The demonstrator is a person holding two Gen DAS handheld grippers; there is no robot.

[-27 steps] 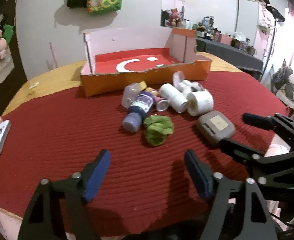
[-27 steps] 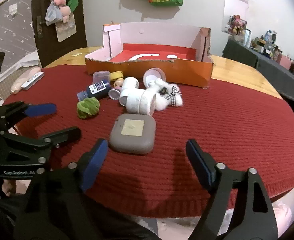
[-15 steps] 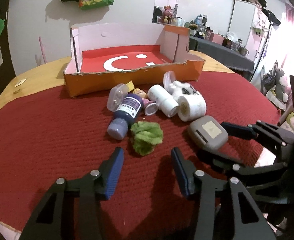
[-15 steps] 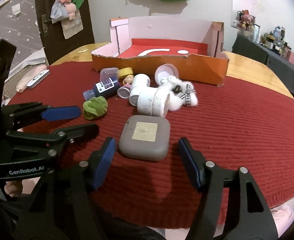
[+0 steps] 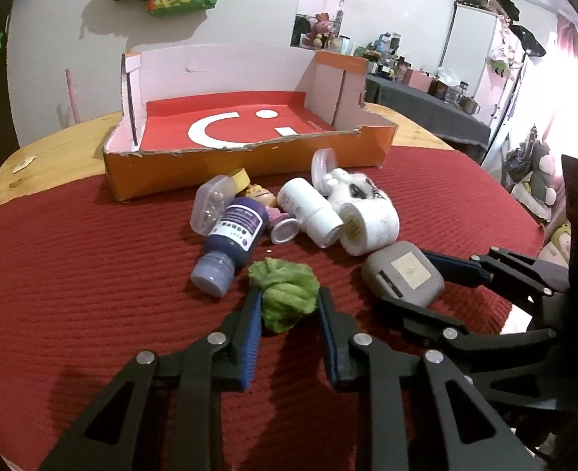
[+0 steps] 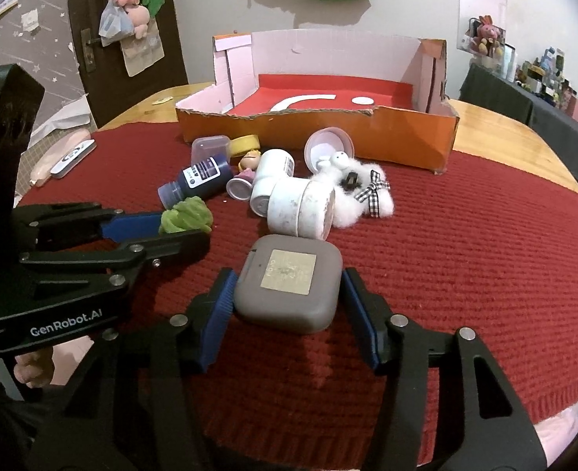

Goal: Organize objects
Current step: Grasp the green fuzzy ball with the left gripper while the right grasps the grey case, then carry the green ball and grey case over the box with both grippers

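Gripping green ball (image 5: 287, 298), left tongs (image 5: 289, 310) nearly closed.

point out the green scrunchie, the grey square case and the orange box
green scrunchie (image 5: 287, 294), left wrist view, middle of its folds
grey square case (image 6: 289, 292), right wrist view, its lid
orange box (image 6: 402, 137), right wrist view, front wall

Both low, close, angled down along fingers toward box (image 5: 245, 165); sharing clutter, box, each other's gripper.
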